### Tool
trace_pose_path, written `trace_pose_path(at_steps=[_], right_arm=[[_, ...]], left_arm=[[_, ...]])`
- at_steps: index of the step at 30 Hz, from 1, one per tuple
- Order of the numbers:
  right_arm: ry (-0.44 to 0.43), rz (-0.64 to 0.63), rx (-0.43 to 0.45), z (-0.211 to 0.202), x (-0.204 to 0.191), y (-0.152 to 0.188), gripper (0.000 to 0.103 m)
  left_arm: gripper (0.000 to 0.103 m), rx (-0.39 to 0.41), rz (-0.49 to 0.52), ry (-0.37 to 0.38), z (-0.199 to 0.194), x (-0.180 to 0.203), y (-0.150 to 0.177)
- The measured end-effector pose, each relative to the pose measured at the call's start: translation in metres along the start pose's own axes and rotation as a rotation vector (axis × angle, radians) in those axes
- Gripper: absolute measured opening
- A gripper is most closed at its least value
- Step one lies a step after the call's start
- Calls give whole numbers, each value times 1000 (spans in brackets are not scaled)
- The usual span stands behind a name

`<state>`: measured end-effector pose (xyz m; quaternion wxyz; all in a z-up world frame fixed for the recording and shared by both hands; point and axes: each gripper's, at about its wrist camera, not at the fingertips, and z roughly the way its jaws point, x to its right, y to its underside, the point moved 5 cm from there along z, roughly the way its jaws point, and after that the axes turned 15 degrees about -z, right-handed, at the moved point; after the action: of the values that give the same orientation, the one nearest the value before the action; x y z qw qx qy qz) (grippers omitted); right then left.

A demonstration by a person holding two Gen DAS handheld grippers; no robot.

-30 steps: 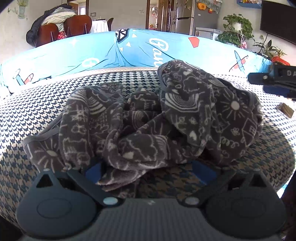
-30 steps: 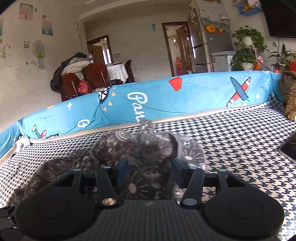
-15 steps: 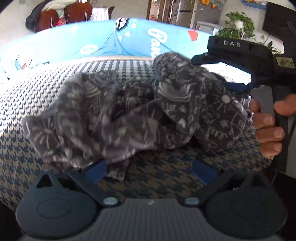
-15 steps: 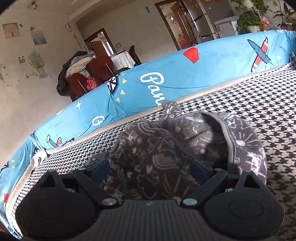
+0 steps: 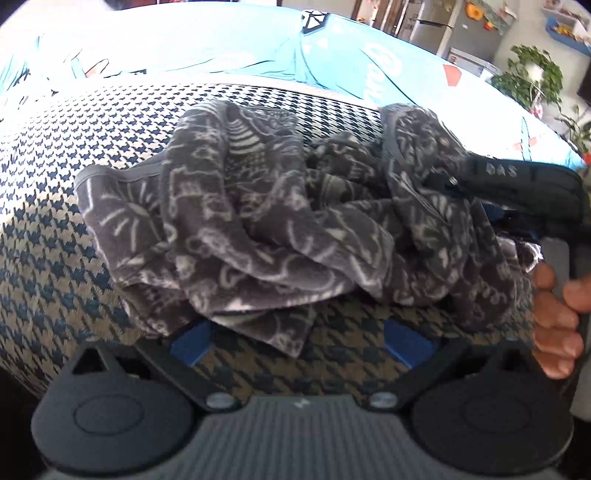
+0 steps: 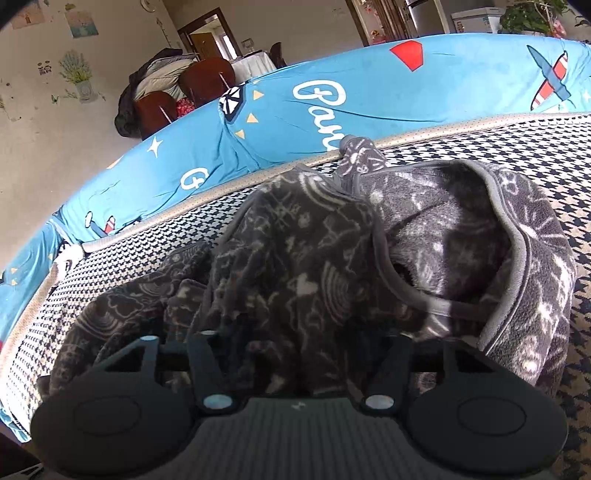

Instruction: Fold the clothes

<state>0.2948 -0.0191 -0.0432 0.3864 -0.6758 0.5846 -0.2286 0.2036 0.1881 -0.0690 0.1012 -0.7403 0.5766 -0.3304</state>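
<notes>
1. One grey patterned fleece garment (image 5: 280, 221) lies crumpled mid-frame on the houndstooth cushion (image 5: 74, 155).
2. Left gripper (image 5: 299, 341), bottom centre, fingers spread wide, garment hem lying between the blue pads (image 5: 190, 341).
3. Right gripper (image 6: 299, 354), fabric bunched between its fingers; grip state unclear. In the left view it sits at right edge, hand (image 5: 557, 317) on its handle.

Home, living and dining area. Landmark: sofa (image 6: 480, 155) with houndstooth seat, blue cartoon-print back cover. Behind sofa: dining chairs (image 6: 184, 92) draped with coats, doorway (image 6: 207, 33), fridge (image 5: 432, 22), potted plant (image 5: 532, 77). Wall stickers (image 6: 77, 70) left of chairs.
</notes>
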Motion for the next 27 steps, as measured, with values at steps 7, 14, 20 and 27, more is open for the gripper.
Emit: trace_pose_path(at_steps=[7,14,20,27], right_arm=[[-42,-48,54,-24,-5,-1,13],[-95,-58,99,-70,4,7,13],[-121,-138,63,-94,-6,31,13],[-197,-224,-28,-105,-28,60,13]], left_arm=[[103,-3,-58,27,-3,-13,-9],[103,4,-85,37,-3,-23,-15],[103,9,-113,46,-3,-32,-22],[103,17,-144,54,-5,-41,-35]])
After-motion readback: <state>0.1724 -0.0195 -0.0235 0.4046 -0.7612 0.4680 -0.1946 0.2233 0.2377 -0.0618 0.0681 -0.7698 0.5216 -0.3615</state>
